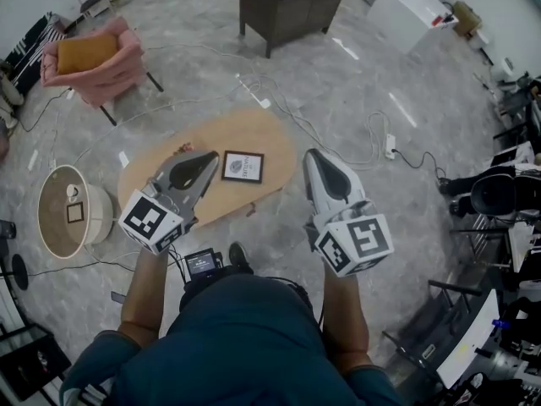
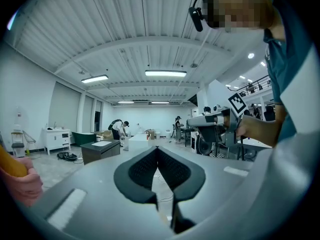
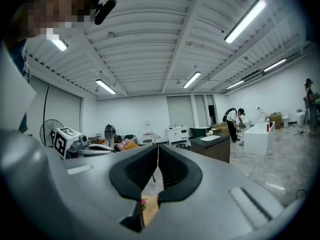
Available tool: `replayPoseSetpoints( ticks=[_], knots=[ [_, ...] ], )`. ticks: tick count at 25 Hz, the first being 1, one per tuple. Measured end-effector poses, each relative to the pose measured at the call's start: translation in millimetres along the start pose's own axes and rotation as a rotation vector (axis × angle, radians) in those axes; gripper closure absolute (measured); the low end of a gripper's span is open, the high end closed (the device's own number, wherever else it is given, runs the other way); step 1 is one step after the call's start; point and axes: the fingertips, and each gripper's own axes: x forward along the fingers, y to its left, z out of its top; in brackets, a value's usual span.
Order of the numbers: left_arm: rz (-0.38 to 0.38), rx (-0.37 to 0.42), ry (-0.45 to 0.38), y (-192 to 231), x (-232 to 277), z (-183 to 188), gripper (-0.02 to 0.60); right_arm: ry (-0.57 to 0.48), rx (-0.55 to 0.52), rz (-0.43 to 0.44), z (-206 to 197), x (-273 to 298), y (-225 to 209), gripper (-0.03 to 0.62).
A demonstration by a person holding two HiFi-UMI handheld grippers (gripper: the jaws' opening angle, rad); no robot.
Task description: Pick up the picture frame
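Risk: left gripper (image 1: pixel 210 159) and right gripper (image 1: pixel 314 161), both clamped shut and empty, could just shove the flat picture frame (image 1: pixel 243 167) along the table (image 1: pixel 266 134).

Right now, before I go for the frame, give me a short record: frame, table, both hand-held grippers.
picture frame: lying flat on the table, untouched
table: low, oval, wooden
left hand-held gripper: jaws shut, empty, left of the frame in the head view
right hand-held gripper: jaws shut, empty, right of the frame
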Motion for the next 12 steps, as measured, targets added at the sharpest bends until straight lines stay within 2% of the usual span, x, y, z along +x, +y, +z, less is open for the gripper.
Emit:
replayPoseSetpoints(
  ticks=[6, 12],
  knots=[
    [-0.009, -0.014, -0.037, 30.4, -0.3, 2.3, 0.586, 0.004, -0.026, -0.014, 7.6, 24.4, 6.8, 0.580],
    [0.025, -0.033, -0.046, 49.4, -0.7, -0.2, 0.584, 0.002, -0.038, 0.016, 14.1, 45.9, 6.6, 0.580]
  ],
)
